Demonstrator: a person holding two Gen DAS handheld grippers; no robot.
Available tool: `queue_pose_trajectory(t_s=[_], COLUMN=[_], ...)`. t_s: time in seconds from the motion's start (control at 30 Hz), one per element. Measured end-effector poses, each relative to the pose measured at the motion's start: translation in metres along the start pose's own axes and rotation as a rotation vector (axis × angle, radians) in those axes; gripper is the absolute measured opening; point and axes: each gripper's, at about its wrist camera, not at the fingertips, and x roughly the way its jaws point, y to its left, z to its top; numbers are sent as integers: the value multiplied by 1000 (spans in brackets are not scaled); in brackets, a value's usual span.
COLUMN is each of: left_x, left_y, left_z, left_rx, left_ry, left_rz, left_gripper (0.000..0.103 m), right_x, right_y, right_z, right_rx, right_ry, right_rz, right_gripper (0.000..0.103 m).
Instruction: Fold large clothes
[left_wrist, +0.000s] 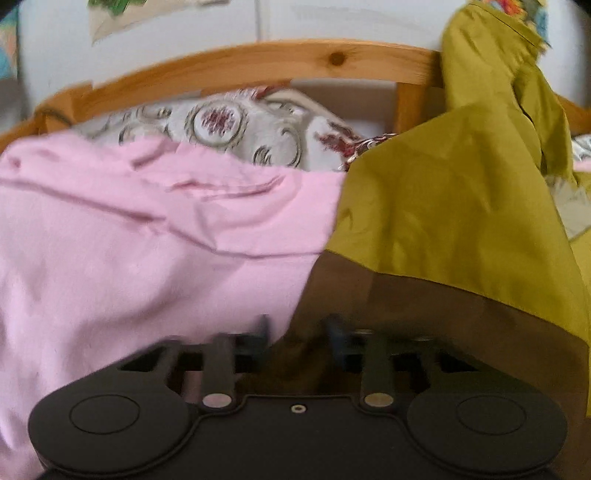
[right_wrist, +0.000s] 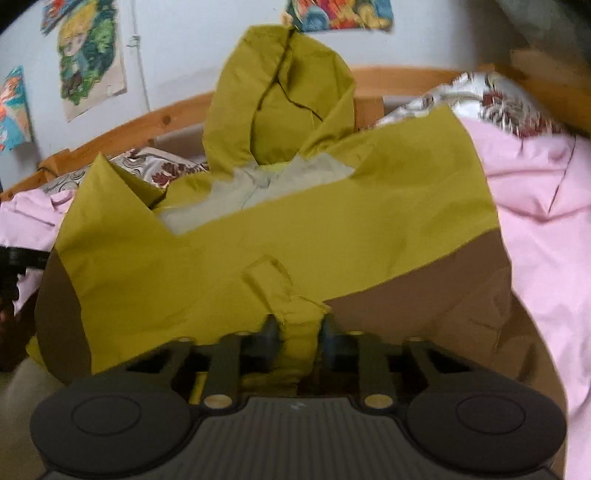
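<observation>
We judge this to be the gathering step of a fold: both grippers have a pinch of the olive jacket (right_wrist: 295, 236), which lies spread on the pink sheet (right_wrist: 546, 206) of the bed, against the wooden bed frame (left_wrist: 258, 62). In the right wrist view the right gripper (right_wrist: 295, 330) has its jaws clamped on a bunched ridge of olive cloth at the jacket's near edge, at 6 o'clock. In the left wrist view the left gripper (left_wrist: 297, 332) has its jaws nearly together with dark brown cloth of the jacket's lower band bunched between them; blur keeps us from saying how firmly. The jacket's long axis runs from 6 to 12 o'clock in the right view, the hood (right_wrist: 280, 99) at 12, propped up against the frame, and the brown hem nearest us. Next, we think, both pinches must lift together and carry the hem toward the hood, keeping the cloth taut so that it lands flat.
</observation>
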Motion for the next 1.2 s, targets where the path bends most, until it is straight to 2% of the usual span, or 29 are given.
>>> queue_pose_trajectory(t_s=[0.03, 0.1, 0.13, 0.2, 0.27, 0.33, 0.4, 0.43, 0.47, 0.57, 0.6, 0.63, 0.7, 0.77, 0.9, 0.97, 1.03, 1.07, 1.1, 1.17, 1.2], left_x=[-2, -1, 2, 10, 10, 4, -5, -12, -19, -36, -39, -41, -36, -24, -6, -5, -9, -11, -15, -31, -41], left_y=[-5, -8, -8, -8, -6, -4, 0, 1, 2, -9, -14, -22, -40, -53, -49, -46, -44, -42, -40, -36, -36], left_z=[-1, -3, -2, -6, -7, -7, -7, -7, -7, -5, -5, -5, -6, -9, -12, -14, -12, -11, -11, -16, -20], left_rx=[25, 30, 29, 37, 33, 1, -46, -60, -63, -12, 12, 43, 126, 185, 130, 116, 108, 103, 95, 87, 93], left_ry=[-11, -22, -16, 19, 9, 5, -16, -41, -80, -186, -203, -206, -169, -110, -54, -53, -45, -35, -25, -25, -34], left_rz=[46, 74, 87, 121, 128, 122, 112, 94, 59, -24, -47, -65, -52, -3, 22, 25, 20, 13, 7, -7, -13], left_gripper=[12, 12, 12, 11, 11, 14, 27, 31, 39, 58, 65, 67, 65, 63, 66, 68, 69, 73, 82, 94, 97], right_x=[-6, -17, -20, -14, -1, 3, -3, -7, -10, -18, -17, -16, -12, -9, -11, -19, -32, -40, -47, -63, -72], right_y=[1, -1, -6, -13, -14, -12, -11, -11, -9, -3, -3, -2, -3, -6, -2, -3, -5, -5, -5, -4, -4], right_z=[2, 7, 10, 11, 5, -2, -5, -5, -6, -12, -12, -14, -18, -20, -23, -23, -23, -24, -25, -28, -30], right_rx=[-40, -83, -74, -64, -69, -78, -74, -72, -73, -114, -124, -135, -138, -132, -177, -174, -170, -172, -176, -186, -184], right_ry=[-33, -89, -93, -48, 34, 74, 70, 69, 70, 83, 90, 96, 105, 110, 97, 89, 59, 42, 32, 28, 27], right_rz=[-47, -138, -154, -150, -146, -150, -157, -158, -160, -160, -158, -160, -164, -167, -186, -173, -153, -141, -137, -131, -122], right_gripper=[20, 19, 16, 16, 17, 17, 18, 18, 18, 15, 15, 15, 15, 16, 20, 28, 46, 59, 68, 75, 79])
